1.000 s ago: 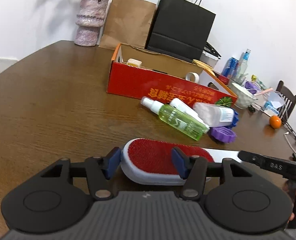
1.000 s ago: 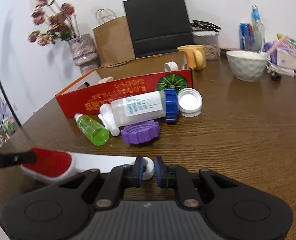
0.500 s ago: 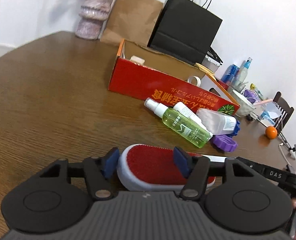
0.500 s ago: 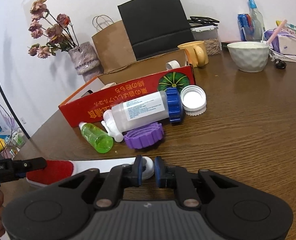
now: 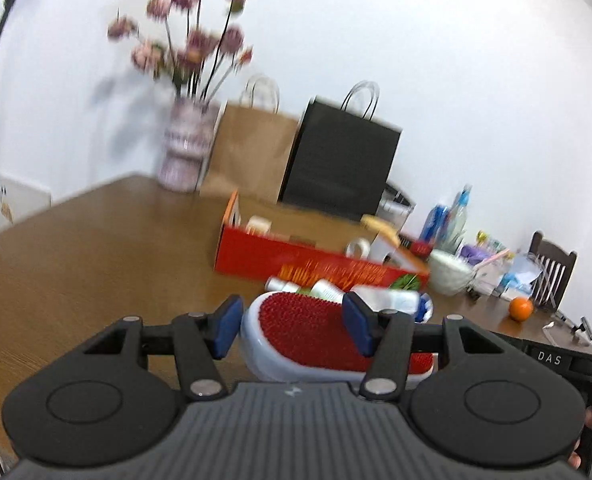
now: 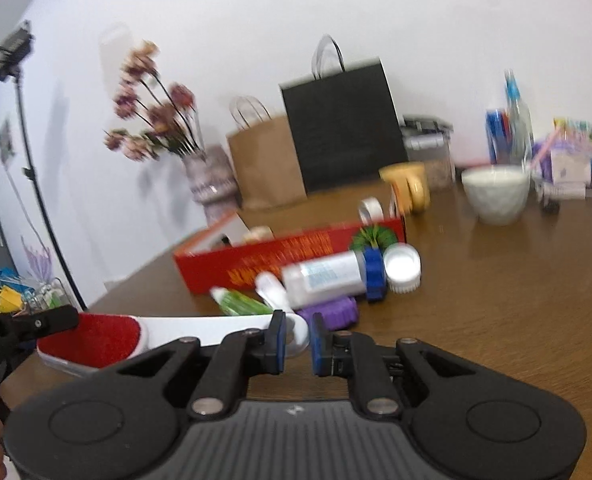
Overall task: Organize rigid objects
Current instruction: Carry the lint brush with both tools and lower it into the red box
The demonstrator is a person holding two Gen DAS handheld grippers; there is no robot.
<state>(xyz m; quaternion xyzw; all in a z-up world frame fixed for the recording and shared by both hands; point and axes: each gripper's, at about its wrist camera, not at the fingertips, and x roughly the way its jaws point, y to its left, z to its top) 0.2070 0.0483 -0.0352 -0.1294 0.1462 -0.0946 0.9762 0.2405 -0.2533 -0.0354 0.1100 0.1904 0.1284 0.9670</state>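
Observation:
A lint brush with a red bristle head point(image 5: 307, 330) and a white handle point(image 6: 216, 326) is held up off the table by both grippers. My left gripper point(image 5: 292, 326) is shut on the red head. My right gripper point(image 6: 296, 340) is shut on the handle's end. Behind lies an open red cardboard box point(image 5: 292, 262) point(image 6: 280, 260). In front of it lie a green spray bottle point(image 6: 240, 304), a clear bottle with a blue cap point(image 6: 327, 276), a purple lid point(image 6: 331, 314) and a white lid point(image 6: 401, 266).
Wooden table point(image 5: 96, 264). At the back stand a flower vase point(image 5: 184, 152), a brown paper bag point(image 5: 248, 152) and a black bag point(image 5: 339, 160). A white bowl point(image 6: 495, 192), yellow mug point(image 6: 407, 188), bottles and an orange point(image 5: 520, 308) are at the right.
Both grippers have lifted the brush off the table and tilted upward, so the views now show more wall. The grip on head and handle is unchanged.

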